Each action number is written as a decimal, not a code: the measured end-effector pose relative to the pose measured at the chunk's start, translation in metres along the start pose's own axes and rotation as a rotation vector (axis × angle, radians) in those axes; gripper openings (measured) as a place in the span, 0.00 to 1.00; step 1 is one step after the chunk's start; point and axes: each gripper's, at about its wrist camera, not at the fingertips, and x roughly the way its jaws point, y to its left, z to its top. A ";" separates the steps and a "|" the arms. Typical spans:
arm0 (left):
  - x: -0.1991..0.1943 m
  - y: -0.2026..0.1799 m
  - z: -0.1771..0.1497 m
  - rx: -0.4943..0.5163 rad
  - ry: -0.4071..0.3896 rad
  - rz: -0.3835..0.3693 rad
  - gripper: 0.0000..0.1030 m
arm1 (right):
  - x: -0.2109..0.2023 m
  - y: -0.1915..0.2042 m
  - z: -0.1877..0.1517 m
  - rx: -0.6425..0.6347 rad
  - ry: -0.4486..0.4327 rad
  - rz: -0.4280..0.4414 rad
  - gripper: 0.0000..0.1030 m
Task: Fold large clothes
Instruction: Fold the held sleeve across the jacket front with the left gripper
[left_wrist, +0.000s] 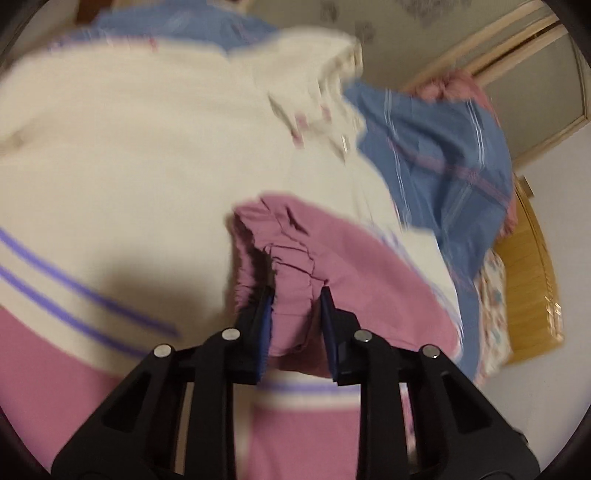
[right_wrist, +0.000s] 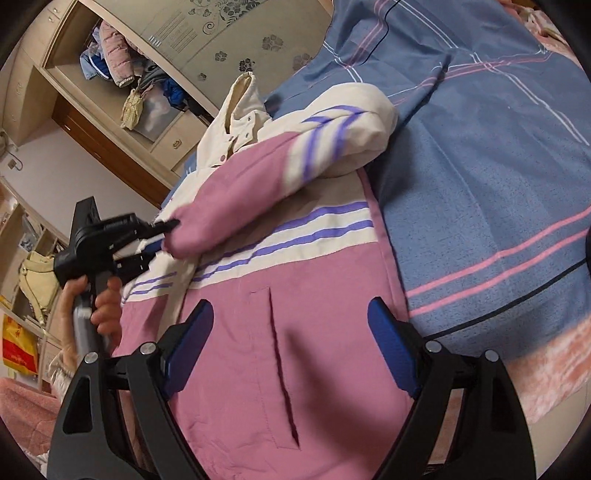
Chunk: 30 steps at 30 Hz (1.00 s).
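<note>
A pink and cream jacket with purple stripes lies on the blue checked bedspread. My left gripper is shut on the pink elastic cuff of its sleeve. In the right wrist view the left gripper holds that sleeve across the jacket's chest. The cream body of the jacket fills the left wrist view. My right gripper is open and empty just above the jacket's pink lower front, beside a pocket slit.
A wardrobe with an open shelf of piled clothes stands beyond the bed. A wooden headboard shows at the right of the left wrist view. A pink blanket lies at the bed's edge. A yellow bag hangs at left.
</note>
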 end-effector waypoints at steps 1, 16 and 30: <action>-0.008 0.005 0.012 0.001 -0.066 0.052 0.15 | -0.001 0.000 0.000 0.000 -0.006 0.004 0.83; -0.045 0.078 0.036 -0.068 -0.188 0.273 0.09 | 0.087 0.051 0.068 -0.398 -0.121 -0.600 0.83; 0.039 0.040 0.025 0.128 -0.008 0.364 0.03 | 0.099 -0.031 0.107 -0.010 -0.059 -0.548 0.83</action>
